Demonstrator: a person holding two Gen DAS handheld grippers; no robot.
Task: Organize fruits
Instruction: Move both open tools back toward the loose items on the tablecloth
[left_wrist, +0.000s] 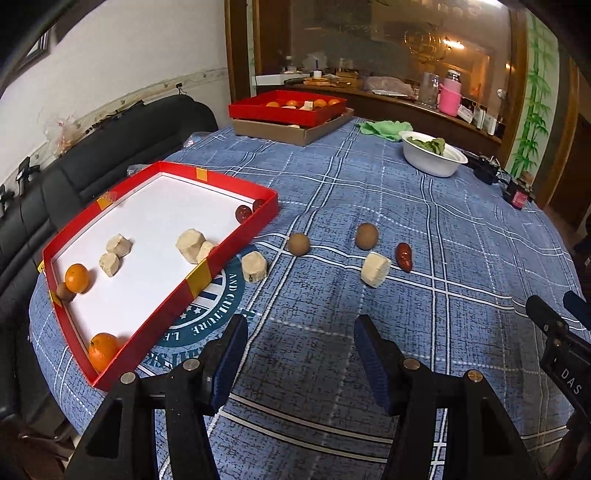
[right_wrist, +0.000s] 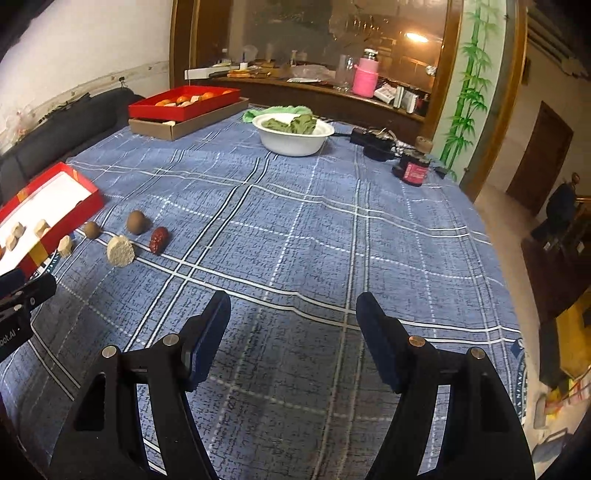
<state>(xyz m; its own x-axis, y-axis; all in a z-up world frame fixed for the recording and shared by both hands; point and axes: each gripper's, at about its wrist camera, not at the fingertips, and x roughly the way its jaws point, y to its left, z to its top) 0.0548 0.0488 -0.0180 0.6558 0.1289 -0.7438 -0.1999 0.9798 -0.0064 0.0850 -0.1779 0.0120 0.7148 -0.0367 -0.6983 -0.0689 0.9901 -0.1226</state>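
Dim dining room, warm lamp glow reflecting in a big wood-framed glass panel at the back, and a large table under a blue plaid cloth (right_wrist: 295, 229) takes up most of it. On the far side sit a white bowl (right_wrist: 293, 142) with some greenish stuff I can't identify, and a second red box (left_wrist: 286, 110) stacked on a cardboard tray, orange fruit barely showing over its rim.

The near red tray (left_wrist: 236, 240) lies at the left of the table with its long side running diagonally away from me. Its near corner is cut off behind the left gripper (left_wrist: 301, 356), and its rim hides part of a dark red fruit (left_wrist: 243, 213) in the far corner. Inside: two oranges, a brownish ball tucked behind one of them, and a few pale beige chunks, could be cut fruit, hard to say.

Loose on the cloth just right of the tray, strung out roughly in a row: a beige chunk (left_wrist: 253, 266), two brown round fruits (left_wrist: 298, 243) (left_wrist: 366, 236), a bigger beige chunk (left_wrist: 375, 269) and a red date (left_wrist: 403, 256) lying with its long axis pointing away toward the far side, slightly angled.

Both grippers hover over bare cloth with fingers spread apart and nothing between them. The right gripper (right_wrist: 293, 334) is well apart from the fruit row.
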